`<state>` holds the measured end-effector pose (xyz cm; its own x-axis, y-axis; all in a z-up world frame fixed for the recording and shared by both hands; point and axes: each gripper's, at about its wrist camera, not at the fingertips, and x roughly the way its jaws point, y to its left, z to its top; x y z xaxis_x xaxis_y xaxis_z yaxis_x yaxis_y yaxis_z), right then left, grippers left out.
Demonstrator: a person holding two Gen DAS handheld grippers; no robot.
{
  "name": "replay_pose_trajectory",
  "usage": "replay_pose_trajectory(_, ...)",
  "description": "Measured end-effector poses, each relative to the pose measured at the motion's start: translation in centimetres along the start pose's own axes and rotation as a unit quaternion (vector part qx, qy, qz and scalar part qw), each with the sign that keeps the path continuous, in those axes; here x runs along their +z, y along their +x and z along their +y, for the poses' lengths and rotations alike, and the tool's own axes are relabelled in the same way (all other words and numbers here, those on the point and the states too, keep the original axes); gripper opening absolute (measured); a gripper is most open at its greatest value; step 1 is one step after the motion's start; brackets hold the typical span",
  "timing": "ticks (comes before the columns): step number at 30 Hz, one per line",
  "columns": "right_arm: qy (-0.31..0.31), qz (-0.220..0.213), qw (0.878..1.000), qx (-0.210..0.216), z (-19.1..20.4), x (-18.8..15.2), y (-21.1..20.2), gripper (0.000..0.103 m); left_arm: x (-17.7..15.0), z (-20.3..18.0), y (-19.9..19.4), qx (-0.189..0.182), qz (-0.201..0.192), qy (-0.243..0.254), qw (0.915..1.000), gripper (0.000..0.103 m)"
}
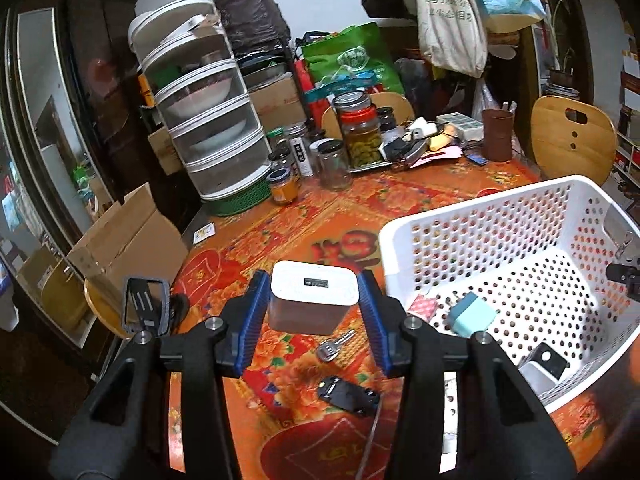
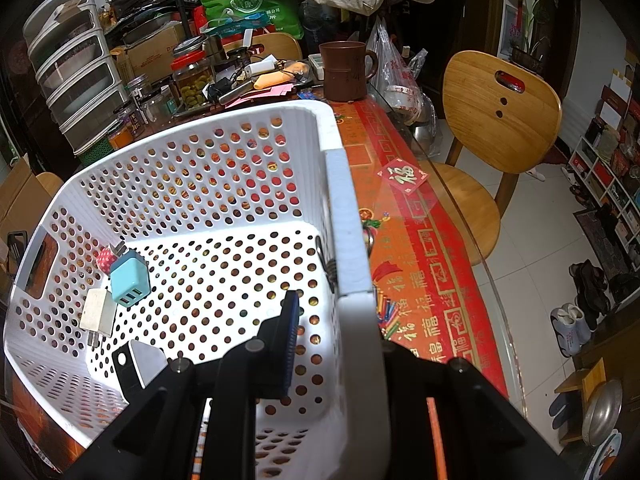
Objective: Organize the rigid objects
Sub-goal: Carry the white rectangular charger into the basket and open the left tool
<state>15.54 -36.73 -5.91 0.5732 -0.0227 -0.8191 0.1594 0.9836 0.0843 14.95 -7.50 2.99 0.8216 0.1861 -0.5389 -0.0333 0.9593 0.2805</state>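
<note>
My left gripper (image 1: pixel 313 284) is shut on a white charger block (image 1: pixel 308 312), its blue pads (image 1: pixel 256 312) on the block's two sides, and holds it above the orange tablecloth. Under it lie a key (image 1: pixel 334 346) and a flat black part (image 1: pixel 348 394). To the right stands a white perforated basket (image 1: pixel 480 216) holding a light-blue charger (image 1: pixel 470 316), a small red packet (image 1: pixel 422 306) and a black-and-white piece (image 1: pixel 542 364). My right gripper (image 2: pixel 340 320) is shut on the basket's (image 2: pixel 208 168) right wall. One finger (image 2: pixel 288 340) is inside; the other is hidden outside. A white plug (image 2: pixel 98 312) lies beside the blue charger (image 2: pixel 129 282).
Glass jars (image 1: pixel 362 140) and stacked clear drawers (image 1: pixel 208 120) crowd the table's far side. A brown mug (image 2: pixel 346 70) stands behind the basket. A wooden chair (image 2: pixel 500 112) sits at the glass table edge (image 2: pixel 472 216) on the right, and cardboard boxes (image 1: pixel 128 240) are on the left.
</note>
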Motion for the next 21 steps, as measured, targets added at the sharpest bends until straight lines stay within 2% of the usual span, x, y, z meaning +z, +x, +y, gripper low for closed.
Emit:
replay_pose_trajectory(12, 0.000, 0.000, 1.000, 0.000, 0.0, 0.0, 0.0, 0.020, 0.7, -4.8, -0.1, -0.026, 0.004, 0.033, 0.9991, 0.042)
replay_pose_trajectory(16, 0.000, 0.000, 1.000, 0.000, 0.0, 0.0, 0.0, 0.020, 0.8, -6.4, 0.2, -0.009, -0.001, 0.049, 0.9988, 0.042)
replay_pose_trajectory(18, 0.000, 0.000, 1.000, 0.000, 0.0, 0.0, 0.0, 0.020, 0.8, -6.9, 0.2, -0.019, 0.002, 0.050, 0.9985, 0.025)
replay_pose_trajectory(21, 0.000, 0.000, 1.000, 0.000, 0.1, 0.1, 0.0, 0.020, 1.0, -7.9, 0.0, -0.021, -0.002, 0.058, 0.9981, 0.025)
